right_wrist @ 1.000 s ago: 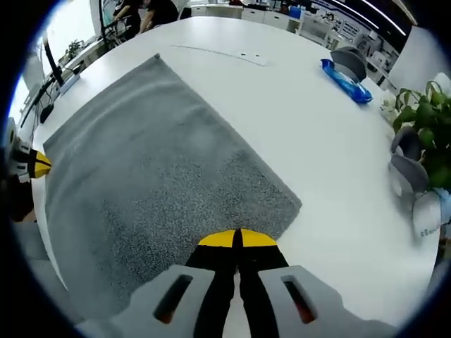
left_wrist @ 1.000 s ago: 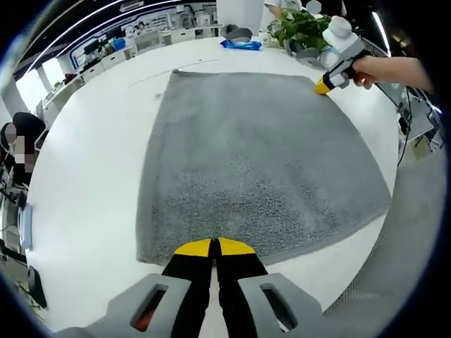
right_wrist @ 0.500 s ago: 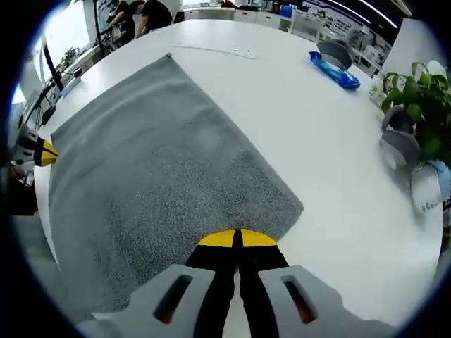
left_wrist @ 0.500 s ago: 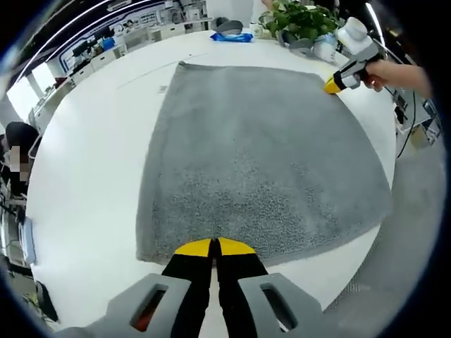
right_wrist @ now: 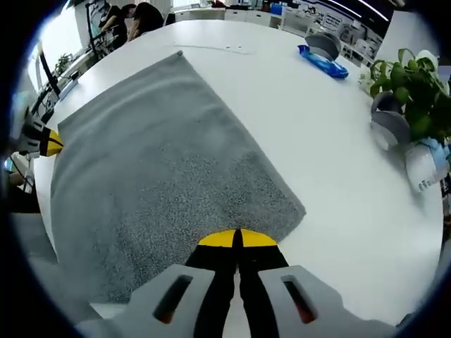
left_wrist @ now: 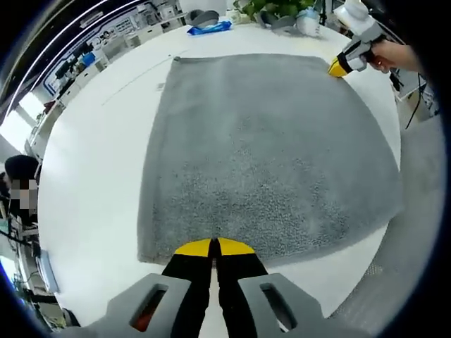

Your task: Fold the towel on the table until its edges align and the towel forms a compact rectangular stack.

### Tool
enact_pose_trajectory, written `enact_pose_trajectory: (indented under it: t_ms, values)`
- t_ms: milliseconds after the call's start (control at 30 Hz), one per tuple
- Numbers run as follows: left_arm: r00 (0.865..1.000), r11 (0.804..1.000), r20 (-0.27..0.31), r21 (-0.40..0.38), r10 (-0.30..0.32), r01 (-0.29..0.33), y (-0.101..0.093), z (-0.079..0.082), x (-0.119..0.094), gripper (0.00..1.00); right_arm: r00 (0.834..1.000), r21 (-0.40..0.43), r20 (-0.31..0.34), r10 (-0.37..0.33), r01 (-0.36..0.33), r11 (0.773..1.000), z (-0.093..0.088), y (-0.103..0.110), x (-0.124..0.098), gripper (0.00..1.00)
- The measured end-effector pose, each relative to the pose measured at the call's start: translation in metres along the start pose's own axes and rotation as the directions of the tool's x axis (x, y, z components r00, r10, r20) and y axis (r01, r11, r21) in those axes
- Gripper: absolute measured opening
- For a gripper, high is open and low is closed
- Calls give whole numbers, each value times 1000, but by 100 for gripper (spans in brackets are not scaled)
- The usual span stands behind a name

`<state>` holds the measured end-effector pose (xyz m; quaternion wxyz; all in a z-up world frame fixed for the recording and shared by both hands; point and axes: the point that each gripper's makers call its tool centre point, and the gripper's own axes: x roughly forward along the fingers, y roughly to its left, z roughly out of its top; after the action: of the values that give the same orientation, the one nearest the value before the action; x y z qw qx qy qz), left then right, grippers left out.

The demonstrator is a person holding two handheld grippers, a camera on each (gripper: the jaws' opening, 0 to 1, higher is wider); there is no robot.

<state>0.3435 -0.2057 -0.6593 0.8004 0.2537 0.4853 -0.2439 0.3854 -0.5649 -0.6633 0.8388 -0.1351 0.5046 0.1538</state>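
Observation:
A grey towel [left_wrist: 261, 148] lies spread flat on the round white table [left_wrist: 91, 155]. My left gripper [left_wrist: 215, 246] is shut, its yellow tips pinched on the middle of the towel's near edge. In the right gripper view the towel [right_wrist: 155, 162] runs away to the upper left. There my right gripper [right_wrist: 237, 238] is shut on the edge just beside the near corner [right_wrist: 299, 209]. The right gripper [left_wrist: 340, 67] also shows at the towel's far right corner, held by a hand. The left gripper [right_wrist: 48, 143] shows at the towel's left edge.
A potted plant [right_wrist: 412, 84], grey bowls [right_wrist: 391, 127], a white bottle [right_wrist: 423, 165] and a blue packet [right_wrist: 320, 61] stand along the far side of the table. The table edge and the floor [left_wrist: 409, 232] lie close on the right. People sit at desks behind [right_wrist: 134, 10].
Both cameras have tilted, so the towel shows more from above. Both grippers stay shut at the same spots on the towel's edge, and the towel still lies flat.

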Motion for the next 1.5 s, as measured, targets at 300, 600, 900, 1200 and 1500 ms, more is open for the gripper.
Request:
enact_pose_trajectory:
  t_ms: [300, 600, 900, 1200, 1500]
  values:
    - [1000, 1000, 14, -13, -14, 14, 4, 5, 3, 2, 1000, 18, -4, -1, 1, 1000, -8, 2, -5, 0]
    - [999, 998, 8, 44, -36, 36, 9, 11, 7, 1, 999, 59, 32, -2, 1, 998, -15, 5, -9, 0]
    - [998, 997, -12, 49, -55, 55, 15, 19, 12, 2, 998, 119, 69, -1, -7, 993, -24, 8, -14, 0]
    - [998, 996, -6, 60, -63, 63, 18, 23, 14, 2, 997, 133, 81, -8, -2, 991, -29, 12, -18, 0]
    - [998, 994, -2, 87, -63, 63, 21, 27, 16, 2, 996, 130, 88, -23, 11, 991, -33, 15, -20, 0]
